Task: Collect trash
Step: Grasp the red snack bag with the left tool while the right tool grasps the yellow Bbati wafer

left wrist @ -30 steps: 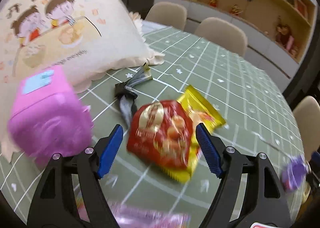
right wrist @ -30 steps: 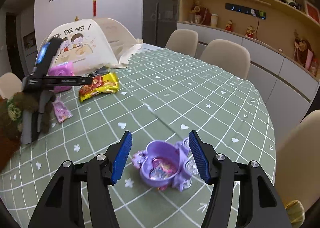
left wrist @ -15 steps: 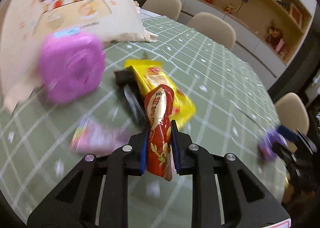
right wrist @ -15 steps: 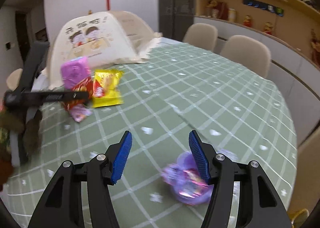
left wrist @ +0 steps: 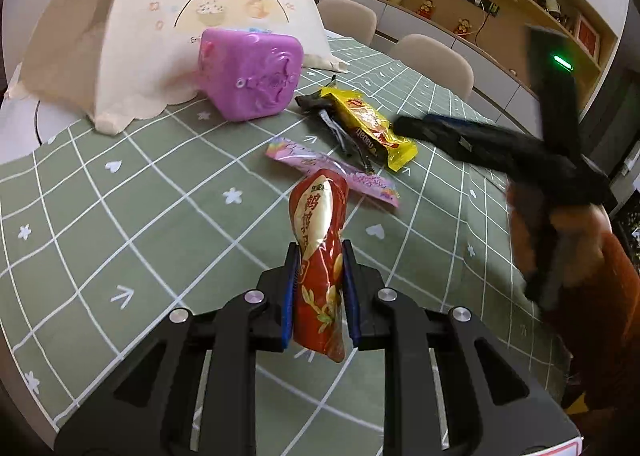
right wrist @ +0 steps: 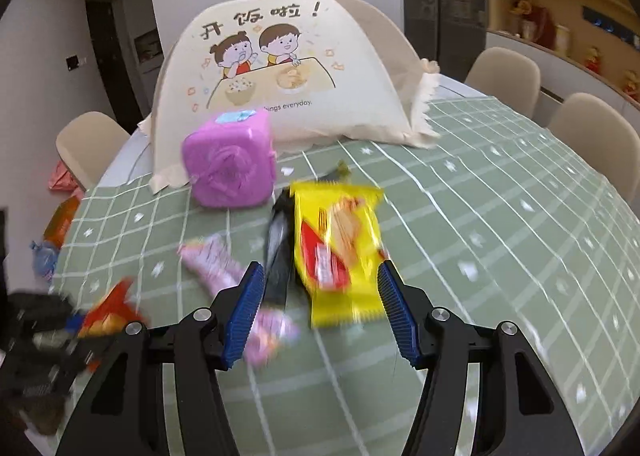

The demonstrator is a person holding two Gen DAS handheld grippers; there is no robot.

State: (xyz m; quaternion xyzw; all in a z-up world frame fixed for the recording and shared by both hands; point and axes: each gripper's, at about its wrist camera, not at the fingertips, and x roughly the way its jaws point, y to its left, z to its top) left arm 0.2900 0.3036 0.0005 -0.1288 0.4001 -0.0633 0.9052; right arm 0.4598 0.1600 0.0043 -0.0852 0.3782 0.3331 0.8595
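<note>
My left gripper (left wrist: 319,290) is shut on a red snack packet (left wrist: 318,240) and holds it above the green checked tablecloth (left wrist: 120,208). A yellow snack packet (left wrist: 370,128), a pink wrapper (left wrist: 332,172) and a black wrapper (left wrist: 340,132) lie on the cloth beyond it. My right gripper (right wrist: 322,314) is open, its fingers either side of the near end of the yellow packet (right wrist: 338,244), with the black wrapper (right wrist: 278,256) and pink wrapper (right wrist: 216,262) just left. The left gripper with the red packet (right wrist: 108,314) shows blurred at lower left.
A pink plastic box (left wrist: 250,74) stands in front of a cream mesh food cover (left wrist: 224,8) at the back. The right gripper and hand (left wrist: 532,160) cross the right side of the left wrist view. Beige chairs (right wrist: 504,72) ring the table. Wrappers (right wrist: 60,220) lie beyond the table's left edge.
My left gripper closed on the red packet and lifted it back from the pile. My right gripper left the purple toy and moved across to the yellow packet.
</note>
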